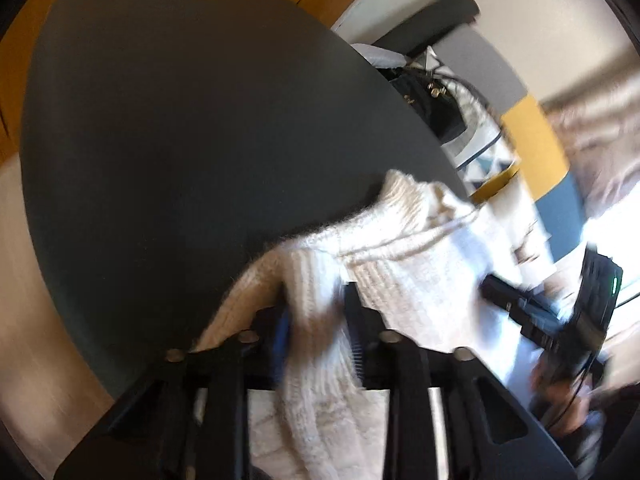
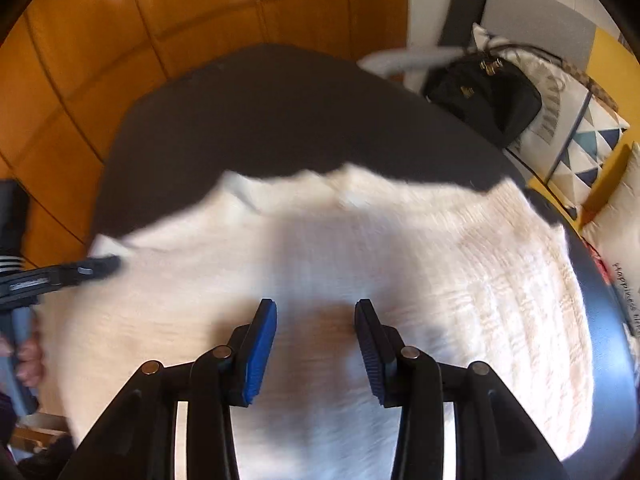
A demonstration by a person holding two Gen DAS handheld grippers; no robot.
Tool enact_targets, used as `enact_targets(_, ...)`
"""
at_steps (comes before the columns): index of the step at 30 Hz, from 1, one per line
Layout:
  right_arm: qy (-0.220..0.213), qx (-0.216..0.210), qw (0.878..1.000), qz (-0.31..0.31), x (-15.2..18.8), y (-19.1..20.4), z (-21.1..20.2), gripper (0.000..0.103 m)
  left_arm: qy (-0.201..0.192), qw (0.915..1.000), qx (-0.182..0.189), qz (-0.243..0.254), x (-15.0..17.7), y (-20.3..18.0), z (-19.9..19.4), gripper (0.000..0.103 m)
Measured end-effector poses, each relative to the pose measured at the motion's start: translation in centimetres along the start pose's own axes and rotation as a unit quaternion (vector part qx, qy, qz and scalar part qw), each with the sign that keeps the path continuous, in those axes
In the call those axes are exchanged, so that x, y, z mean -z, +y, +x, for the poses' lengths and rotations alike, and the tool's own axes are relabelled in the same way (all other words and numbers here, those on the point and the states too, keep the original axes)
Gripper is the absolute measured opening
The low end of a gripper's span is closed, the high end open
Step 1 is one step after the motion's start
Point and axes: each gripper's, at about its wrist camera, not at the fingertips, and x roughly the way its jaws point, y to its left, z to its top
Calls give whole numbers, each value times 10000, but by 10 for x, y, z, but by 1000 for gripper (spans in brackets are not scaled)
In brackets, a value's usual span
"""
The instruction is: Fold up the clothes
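A cream knit sweater [image 2: 360, 248] lies spread over the near part of a dark grey table [image 2: 260, 112]. In the left wrist view a bunched fold of the sweater [image 1: 400, 240] runs up between the fingers of my left gripper [image 1: 316, 304], which is shut on it. My right gripper [image 2: 316, 306] hovers open just over the middle of the sweater, nothing between its blue pads [image 2: 262, 352]. The left gripper [image 2: 94, 269] also shows at the sweater's left edge in the right wrist view. The right gripper [image 1: 506, 294] appears blurred at the right of the left wrist view.
A black bag [image 2: 480, 92] sits on a seat beyond the table's far right edge, beside patterned cushions [image 2: 592, 140]. Wooden floor [image 2: 120, 40] surrounds the table's far and left sides. A hand [image 2: 30, 360] holds the left gripper's handle.
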Motion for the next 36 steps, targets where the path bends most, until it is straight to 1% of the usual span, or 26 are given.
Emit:
enact_targets(1, 10, -95, 9999, -57, 5, 10, -3, 41, 13, 10000, 39, -62, 0, 2, -1, 40)
enact_targets(4, 112, -370, 9989, -267, 23, 39, -7, 41, -22, 9998, -64, 164, 3, -3, 0, 40)
enact_targets(6, 320, -194, 9982, -464, 36, 56, 3, 41, -94, 9989, -199, 425, 8, -11, 0, 40)
enact_targets(9, 188, 65, 9986, -482, 45, 64, 9, 42, -195, 9965, -420, 696, 15, -17, 1, 40)
enact_targets(10, 144, 91, 9988, -451, 47, 64, 10, 42, -234, 9948, -539, 827, 17, -20, 2, 36)
enact_targets(11, 87, 96, 9991, -404, 47, 63, 12, 42, -284, 9916, -735, 1022, 20, -24, 3, 24)
enact_targets(12, 38, 103, 9993, -357, 48, 61, 13, 42, -336, 9871, -959, 1238, 23, -30, 4, 21)
enact_targets(13, 45, 126, 9994, -305, 47, 61, 11, 42, -343, 9850, -1006, 1361, 25, -33, 3, 13)
enact_targets(14, 53, 148, 9996, -241, 47, 61, 9, 42, -333, 9841, -980, 1446, 26, -36, 3, 10)
enact_targets(15, 58, 148, 9998, -97, 45, 63, 2, 42, -305, 9840, -943, 1478, 26, -36, 2, 10)
enact_targets(16, -43, 11, 10000, -43, 48, 68, -3, 42, -271, 9844, -900, 1488, 24, -36, 2, 10)
enact_targets(17, -132, -126, 9998, 4, 52, 73, -9, 42, -127, 9876, -762, 1368, 22, -31, 4, 10)
enact_targets(19, -106, -384, 9992, -71, 64, 89, -20, 42, 155, 9957, -389, 827, 14, -14, 6, 16)
enact_targets(20, -82, -536, 9985, -121, 72, 97, -23, 42, 229, 9973, -244, 646, 11, -7, 5, 19)
enact_targets(21, -50, -670, 9976, -171, 81, 106, -25, 42, 280, 9982, -118, 509, 9, -2, 5, 21)
enact_targets(24, 233, -630, 9973, -309, 104, 125, -15, 42, 280, 9982, -103, 518, 10, -2, 4, 22)
enact_targets(27, 300, -408, 9984, -265, 116, 130, 0, 42, 264, 9979, -128, 572, 12, -4, 3, 21)
enact_targets(30, 116, -364, 9992, -128, 119, 129, 2, 42, 249, 9976, -153, 626, 15, -6, 2, 18)
enact_targets(33, 21, -187, 9990, -409, 122, 138, 1, 42, 233, 9973, -177, 680, 17, -8, 1, 18)
enact_targets(34, -2, -188, 9990, -399, 122, 138, 1, 42, 227, 9971, -186, 697, 17, -9, 0, 18)
enact_targets(35, -21, -197, 9991, -376, 123, 138, 0, 42, 222, 9970, -194, 715, 18, -10, 0, 20)
enact_targets(36, -16, -267, 9993, -250, 121, 135, -2, 42, 217, 9969, -202, 733, 19, -10, -1, 25)
